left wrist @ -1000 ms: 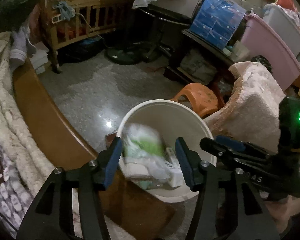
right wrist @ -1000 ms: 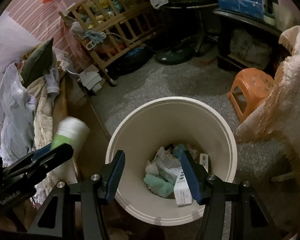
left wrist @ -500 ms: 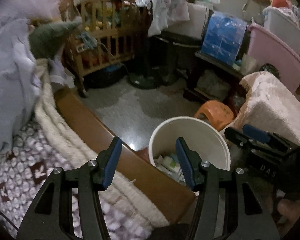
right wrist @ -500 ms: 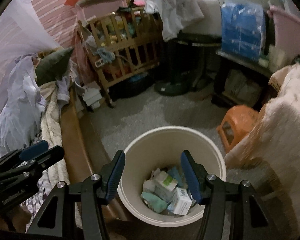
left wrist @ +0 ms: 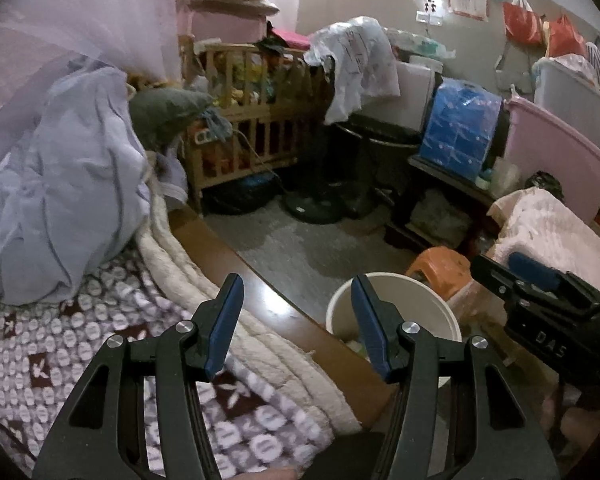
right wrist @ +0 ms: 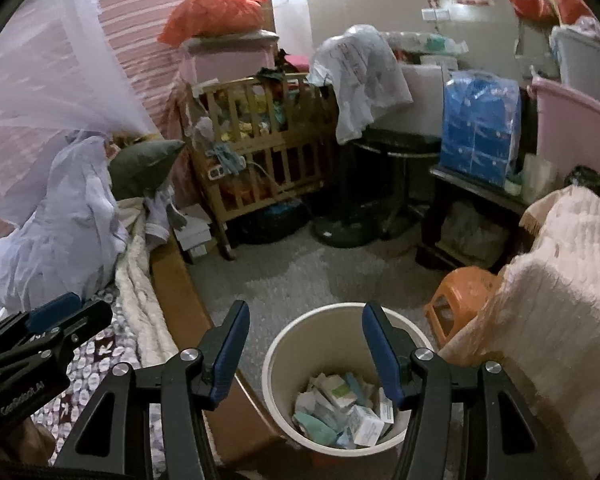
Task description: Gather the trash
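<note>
Left wrist view sits over the bed edge, angled down past its tool. Right wrist view looks down over the bin. Both share bin, crib, floor.

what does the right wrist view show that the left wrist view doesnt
Only the right wrist view: the trash inside the bin, small boxes and wrappers, and the left gripper from the side.
Only the left wrist view: the patterned blanket spread wide, and the right gripper from the side.
Both: the white bin, orange stool, wooden crib; both grippers open, holding nothing.
</note>
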### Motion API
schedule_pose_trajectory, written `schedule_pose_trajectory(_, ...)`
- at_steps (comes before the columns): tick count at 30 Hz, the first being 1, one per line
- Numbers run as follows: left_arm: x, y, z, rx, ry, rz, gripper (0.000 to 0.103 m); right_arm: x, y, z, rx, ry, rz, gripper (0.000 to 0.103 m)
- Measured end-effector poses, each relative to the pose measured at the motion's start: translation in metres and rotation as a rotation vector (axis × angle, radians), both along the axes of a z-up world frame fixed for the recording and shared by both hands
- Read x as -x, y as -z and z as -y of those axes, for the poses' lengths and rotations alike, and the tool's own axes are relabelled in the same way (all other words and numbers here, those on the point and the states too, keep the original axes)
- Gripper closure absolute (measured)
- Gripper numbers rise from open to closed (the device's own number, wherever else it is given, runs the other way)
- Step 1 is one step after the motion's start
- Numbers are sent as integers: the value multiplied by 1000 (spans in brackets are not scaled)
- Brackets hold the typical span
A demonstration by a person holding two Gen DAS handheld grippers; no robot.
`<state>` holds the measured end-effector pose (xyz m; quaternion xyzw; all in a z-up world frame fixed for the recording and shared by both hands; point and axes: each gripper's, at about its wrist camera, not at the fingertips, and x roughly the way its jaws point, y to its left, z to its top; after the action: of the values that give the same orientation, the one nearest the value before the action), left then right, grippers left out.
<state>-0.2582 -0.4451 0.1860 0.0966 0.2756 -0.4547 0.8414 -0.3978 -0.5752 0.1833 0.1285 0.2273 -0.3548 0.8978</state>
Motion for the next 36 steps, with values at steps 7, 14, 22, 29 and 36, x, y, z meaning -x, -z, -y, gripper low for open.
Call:
schedule_pose_trajectory(7, -4, -4, -13, 23, -29, 10, 49, -1, -11, -17, 49, -8, 7, 34)
schedule_pose_trajectory(14, -5, -5, -18, 30, -36, 13, 49, -1, -15, -25, 61, -12, 16, 34)
schedule_pose_trajectory(22, -5, -7, -18, 34, -50, 24, 49, 0, -16, -27, 70, -11, 26, 34)
schedule_pose_trajectory(29, -4, -8, -18, 30, -58, 31, 49, -2, -15, -27, 65, -11, 16, 34)
schedule_pose_trajectory(36, -4, -7, -15, 25, -52, 28, 49, -5, -13, -26, 62, -12, 14, 34)
